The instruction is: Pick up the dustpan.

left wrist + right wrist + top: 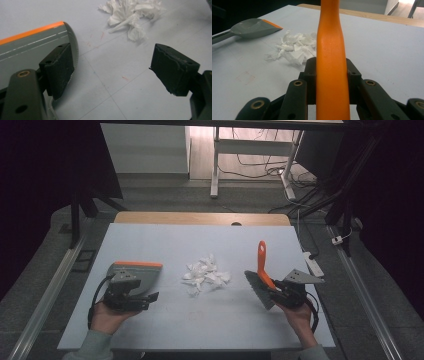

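Note:
A pile of crumpled white paper scraps (205, 274) lies mid-table. Left of it rests a grey dustpan (137, 271) with an orange front lip. My left gripper (142, 292) hovers at the dustpan's near side; in the left gripper view (115, 72) its jaws stand wide apart over bare table. There the dustpan (30, 47) lies beside and behind the left pad, and the scraps (132, 15) lie ahead. My right gripper (274, 287) is shut on the orange handle (332, 57) of a brush whose grey bristles (259, 290) hang toward the table, right of the scraps (292, 48).
The white tabletop (200, 325) ends in a wooden strip (200, 218) at the far side. A white power strip (313, 264) lies on the floor off the right edge. Desk legs and cables stand beyond the table.

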Available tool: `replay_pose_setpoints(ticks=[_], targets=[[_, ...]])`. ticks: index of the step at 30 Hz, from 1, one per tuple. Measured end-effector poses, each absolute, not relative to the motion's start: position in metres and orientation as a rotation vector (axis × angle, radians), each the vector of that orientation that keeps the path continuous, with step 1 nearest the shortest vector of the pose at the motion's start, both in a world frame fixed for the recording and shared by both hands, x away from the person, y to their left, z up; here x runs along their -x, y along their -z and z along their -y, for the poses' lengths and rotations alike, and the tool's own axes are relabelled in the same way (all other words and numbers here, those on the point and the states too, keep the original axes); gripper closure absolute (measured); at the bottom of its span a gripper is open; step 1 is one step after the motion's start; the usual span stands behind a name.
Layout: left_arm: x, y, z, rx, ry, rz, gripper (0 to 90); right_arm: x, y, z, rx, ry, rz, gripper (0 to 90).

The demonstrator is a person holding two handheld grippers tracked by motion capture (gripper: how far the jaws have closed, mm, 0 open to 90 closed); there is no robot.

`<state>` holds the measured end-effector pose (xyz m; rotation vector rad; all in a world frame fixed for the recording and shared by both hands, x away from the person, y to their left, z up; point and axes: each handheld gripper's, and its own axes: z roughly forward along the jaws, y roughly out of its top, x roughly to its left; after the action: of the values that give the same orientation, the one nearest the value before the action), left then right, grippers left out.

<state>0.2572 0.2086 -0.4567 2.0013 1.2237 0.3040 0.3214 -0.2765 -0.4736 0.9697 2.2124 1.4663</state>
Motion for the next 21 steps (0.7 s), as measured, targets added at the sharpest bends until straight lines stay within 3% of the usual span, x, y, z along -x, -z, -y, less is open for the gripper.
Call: replay_pose_setpoints(ticks=[21], targets=[[-0.263, 0.452, -0.244, -1.972, -0.309, -1.408, 17.0, -0.318, 0.472, 0.275, -0.952, -1.442, -2.211, 70.1]])
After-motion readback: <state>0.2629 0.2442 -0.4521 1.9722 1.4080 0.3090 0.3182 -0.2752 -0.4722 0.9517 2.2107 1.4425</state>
